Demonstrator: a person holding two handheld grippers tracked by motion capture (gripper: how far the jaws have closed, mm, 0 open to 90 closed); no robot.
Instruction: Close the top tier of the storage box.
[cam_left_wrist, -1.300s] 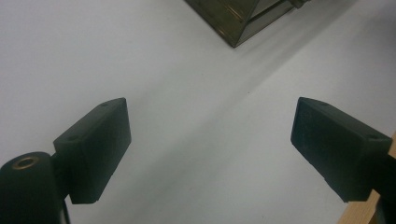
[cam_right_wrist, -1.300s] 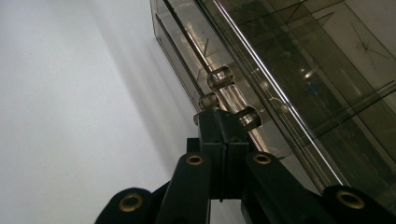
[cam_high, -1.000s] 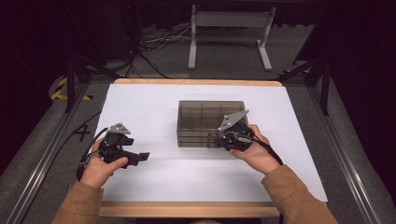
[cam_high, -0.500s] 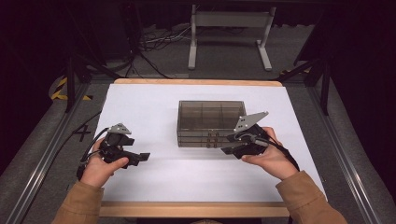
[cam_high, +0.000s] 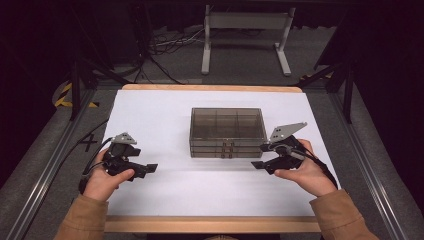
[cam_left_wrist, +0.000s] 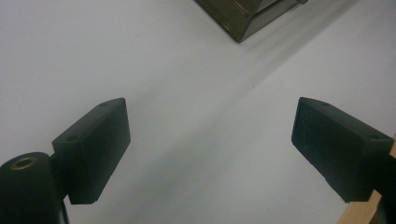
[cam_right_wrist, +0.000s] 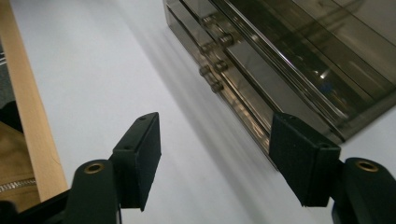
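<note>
high view: the box (cam_high: 227, 132) sits mid-table (cam_high: 150, 115), long axis running side to side, latches on the front wall facing you. your right gripper (cam_high: 263, 157) is just off the box's front right corner, not touching it, pointing across toward the latches. its jaws have just been opening and nothing is between them. your left gripper (cam_high: 148, 169) is well apart from the box's front left corner, so your right is clearly the nearer one.

left gripper view: jaws spread wide over bare table, released. just one corner of the box (cam_left_wrist: 247, 18) is in frame at the top, cut off by the edge.

right gripper view: jaws wide, empty. the box (cam_right_wrist: 299, 60) lies ahead and to the jaws' right, front wall with its small latches (cam_right_wrist: 212, 56) running diagonally. smoked walls make the insides hard to read; can't tell whether the compartments hold anything or the latches are closed.
</note>
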